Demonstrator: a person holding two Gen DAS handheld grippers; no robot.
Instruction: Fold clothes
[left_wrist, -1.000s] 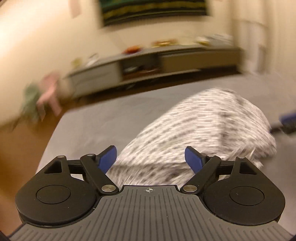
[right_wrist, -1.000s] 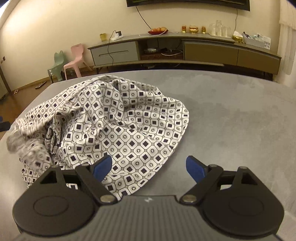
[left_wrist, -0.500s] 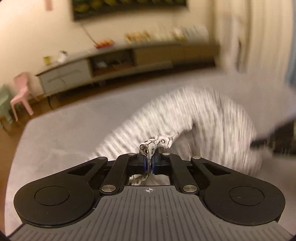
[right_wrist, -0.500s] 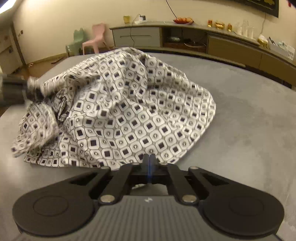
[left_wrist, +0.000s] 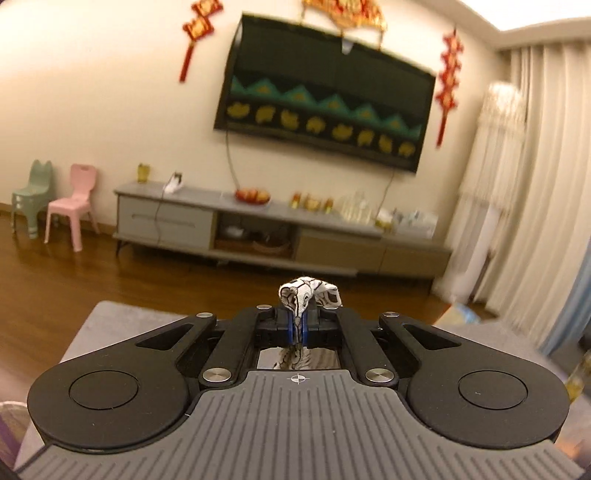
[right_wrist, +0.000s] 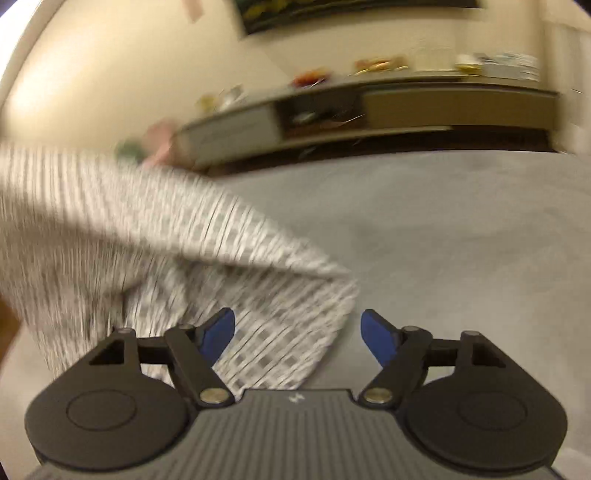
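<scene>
The left claw (left_wrist: 298, 326) is clenched on a small bunch of the patterned garment (left_wrist: 308, 293), raised toward the TV wall; only this view shows the pinch. The right view shows the blurred garment (right_wrist: 147, 236) hanging over the grey tabletop (right_wrist: 461, 229), with the right claw (right_wrist: 297, 338) released above its edge.

garment (right_wrist: 155, 236) | white, black-patterned | lifted at left, lower edge on grey surface (right_wrist: 461, 229)

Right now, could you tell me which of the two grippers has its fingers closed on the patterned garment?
The left gripper: its fingers pinch a bunch of the patterned garment. The right gripper has its fingers spread, holding nothing.
</scene>
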